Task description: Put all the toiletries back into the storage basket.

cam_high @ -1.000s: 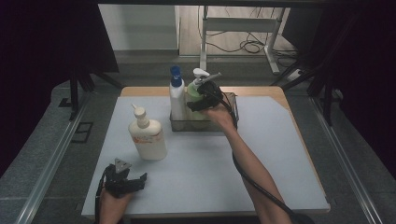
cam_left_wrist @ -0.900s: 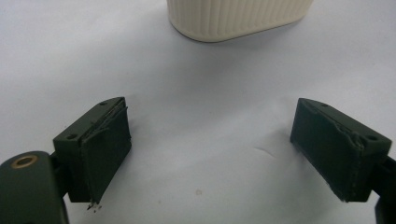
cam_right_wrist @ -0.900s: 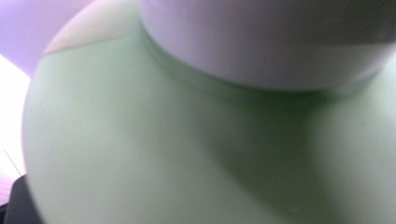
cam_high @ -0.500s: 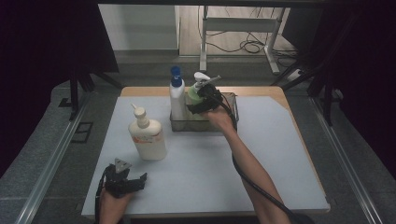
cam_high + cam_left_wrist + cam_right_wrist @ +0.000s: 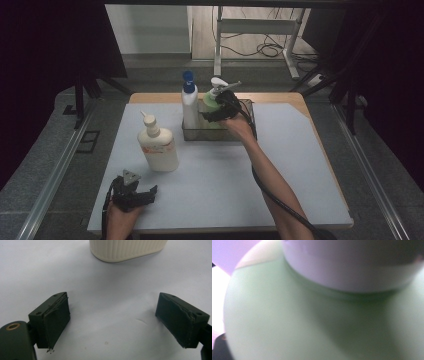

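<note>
Nothing has moved since before: right gripper (image 5: 216, 116) stays at the green bottle (image 5: 211, 102) in the bin (image 5: 248, 125); whether its fingers grip it, I cannot tell. Left gripper (image 5: 120, 325) rests on the counter (image 5: 225, 175), fingers wide apart, empty, near the cream bottle (image 5: 158, 147).

**The table and what lies on it**

A wooden table (image 5: 280, 97) is covered almost wholly by a pale white mat (image 5: 215, 170); the bare wood shows as a strip along the far edge and at the far right corner. On the mat, near its far edge, stands a clear bin (image 5: 197, 133). A cream pump bottle (image 5: 159, 148) stands upright straight on the mat, left of the bin and nearer the person. The left gripper (image 5: 134, 192) rests on the mat at the near left.
</note>
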`<state>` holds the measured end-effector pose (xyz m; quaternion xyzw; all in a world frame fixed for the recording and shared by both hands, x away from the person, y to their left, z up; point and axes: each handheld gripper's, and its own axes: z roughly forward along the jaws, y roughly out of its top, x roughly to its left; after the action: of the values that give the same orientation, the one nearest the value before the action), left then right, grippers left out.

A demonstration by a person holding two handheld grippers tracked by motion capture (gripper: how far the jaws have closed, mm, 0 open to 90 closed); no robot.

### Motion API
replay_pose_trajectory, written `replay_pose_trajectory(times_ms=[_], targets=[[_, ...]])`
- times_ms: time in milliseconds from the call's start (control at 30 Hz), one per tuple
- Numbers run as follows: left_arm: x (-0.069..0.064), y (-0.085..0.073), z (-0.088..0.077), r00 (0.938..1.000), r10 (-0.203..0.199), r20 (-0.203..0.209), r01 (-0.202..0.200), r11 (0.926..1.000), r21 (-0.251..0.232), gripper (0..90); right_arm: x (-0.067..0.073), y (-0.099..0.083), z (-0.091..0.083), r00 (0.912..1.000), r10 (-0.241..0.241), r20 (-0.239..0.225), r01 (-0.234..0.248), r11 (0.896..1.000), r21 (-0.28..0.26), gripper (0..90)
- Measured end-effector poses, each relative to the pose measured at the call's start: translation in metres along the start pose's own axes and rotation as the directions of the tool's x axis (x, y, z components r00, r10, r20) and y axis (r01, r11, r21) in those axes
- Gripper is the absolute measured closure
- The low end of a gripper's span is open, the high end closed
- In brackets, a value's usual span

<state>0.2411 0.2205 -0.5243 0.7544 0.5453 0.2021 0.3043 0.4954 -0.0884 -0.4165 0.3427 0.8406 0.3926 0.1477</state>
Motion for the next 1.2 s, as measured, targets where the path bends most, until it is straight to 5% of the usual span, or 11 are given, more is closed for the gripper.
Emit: replay_pose_trajectory(times_ms=[133, 600, 867, 1200], targets=[[0.0, 0.0, 0.0, 1.0, 0.0, 0.0, 0.0, 1.0, 0.0, 11.8, 0.001, 0.0, 0.0, 1.0, -0.008, -0.003, 0.008, 1.0, -0.011, 0.0], [0.0, 0.0, 0.0, 1.0, 0.0, 0.001, 0.0, 1.0, -0.001, 11.8, 0.002, -0.009, -0.021, 0.9997, -0.025, -0.001, 0.025, 0.999, -0.037, 2.6], [0.0, 0.0, 0.0, 1.0, -0.001, 0.0, 0.001, 1.0, -0.001, 11.8, -0.008, -0.025, -0.033, 0.9996, -0.005, -0.027, 0.004, 0.999, -0.035, 15.1], [0.0, 0.0, 0.0, 1.0, -0.001, -0.001, 0.001, 1.0, -0.001, 11.8, -0.025, -0.046, -0.042, 0.9985, 0.018, -0.051, -0.018, 1.0, 0.011, 43.7]])
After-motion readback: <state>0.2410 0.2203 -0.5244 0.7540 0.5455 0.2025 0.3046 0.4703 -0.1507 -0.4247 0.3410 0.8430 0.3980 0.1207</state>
